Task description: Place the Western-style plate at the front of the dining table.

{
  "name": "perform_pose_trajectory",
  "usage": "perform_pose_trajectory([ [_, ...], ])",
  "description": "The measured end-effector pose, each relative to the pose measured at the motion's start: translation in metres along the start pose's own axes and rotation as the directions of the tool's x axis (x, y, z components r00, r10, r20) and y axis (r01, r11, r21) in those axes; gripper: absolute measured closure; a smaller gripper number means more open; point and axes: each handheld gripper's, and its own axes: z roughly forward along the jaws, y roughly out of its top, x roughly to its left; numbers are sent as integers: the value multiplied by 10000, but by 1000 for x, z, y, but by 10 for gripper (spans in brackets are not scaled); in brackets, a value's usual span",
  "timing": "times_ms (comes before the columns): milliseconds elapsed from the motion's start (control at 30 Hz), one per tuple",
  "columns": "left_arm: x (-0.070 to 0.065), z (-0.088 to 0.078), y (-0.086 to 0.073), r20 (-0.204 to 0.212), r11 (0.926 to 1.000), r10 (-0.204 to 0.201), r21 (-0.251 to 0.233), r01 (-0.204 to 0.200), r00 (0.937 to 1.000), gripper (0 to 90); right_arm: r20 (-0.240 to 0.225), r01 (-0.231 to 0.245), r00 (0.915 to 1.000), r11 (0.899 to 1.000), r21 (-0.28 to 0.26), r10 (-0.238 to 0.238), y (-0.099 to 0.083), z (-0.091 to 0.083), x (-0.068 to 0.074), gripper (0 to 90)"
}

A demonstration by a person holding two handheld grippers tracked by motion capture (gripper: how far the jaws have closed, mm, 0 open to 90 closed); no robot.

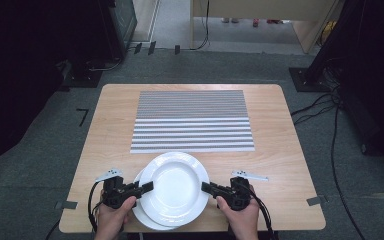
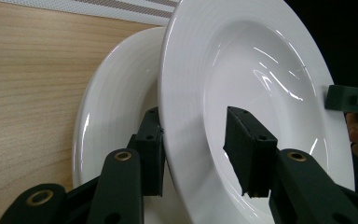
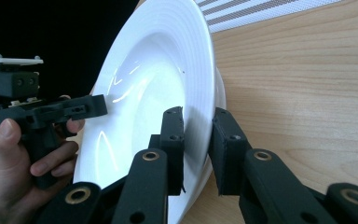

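wood table (image 1: 275, 125), striped mat (image 1: 192, 120), grey carpet (image 1: 40, 165)

A lab-like recording room: bare wooden table (image 1: 280, 150), grey carpet (image 1: 40, 165), loose floor cables (image 1: 336, 150), dark equipment stands (image 1: 315, 70).

Left gripper (image 1: 146, 187), right gripper (image 1: 207, 187): fingers facing inward.

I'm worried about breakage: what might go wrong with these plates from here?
1. The left tongs and right tongs only straddle the top plate at its thin, smooth rim, with slack showing at the pads. If lifted like this, it may slip and drop onto the lower plate.
2. Both plates sit close to the near edge of the table, so a nudge might push them off.
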Motion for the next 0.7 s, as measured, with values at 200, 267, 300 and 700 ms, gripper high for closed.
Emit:
perform_pose_trajectory([
  [200,0,-1,-1,-15,10000,-83,2,83,10000,596,193,1,9998,10000,-27,-1,-1,2,2,767],
  [267,0,-1,-1,-30,10000,-64,-34,64,10000,601,248,12,9997,10000,-64,-11,-1,3,3,767],
  [300,0,-1,-1,-30,10000,-64,-34,64,10000,609,248,12,9997,10000,-64,-11,-1,3,3,767],
  [700,-4,-6,5,-237,9993,-196,-338,188,9995,702,492,-114,9987,9993,-369,132,1,5,6,770],
])
